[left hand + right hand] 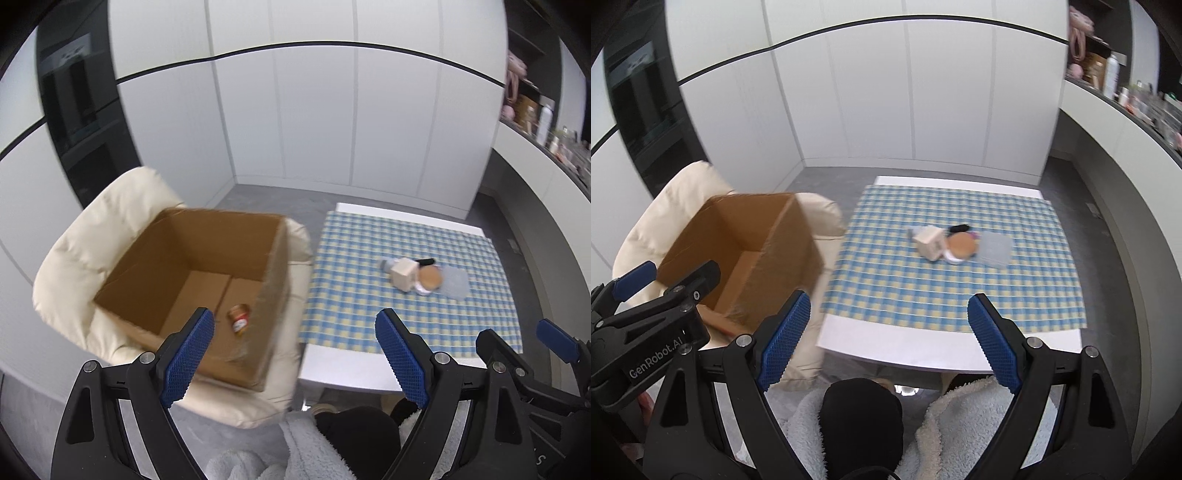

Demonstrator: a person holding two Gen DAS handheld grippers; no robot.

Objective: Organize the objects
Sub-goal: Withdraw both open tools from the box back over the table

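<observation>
This looks like a room in a home, fitted out like a kitchen or living space. A small white table covered by a blue and yellow checked cloth serves as the landmark. Behind the table run tall, plain white cabinet doors from floor upward. To the left of the table stands a cream padded armchair, and beyond that a dark built-in appliance column. To the right of the table a curved white counter carries bottles and jars. Grey flooring surrounds the table.
</observation>
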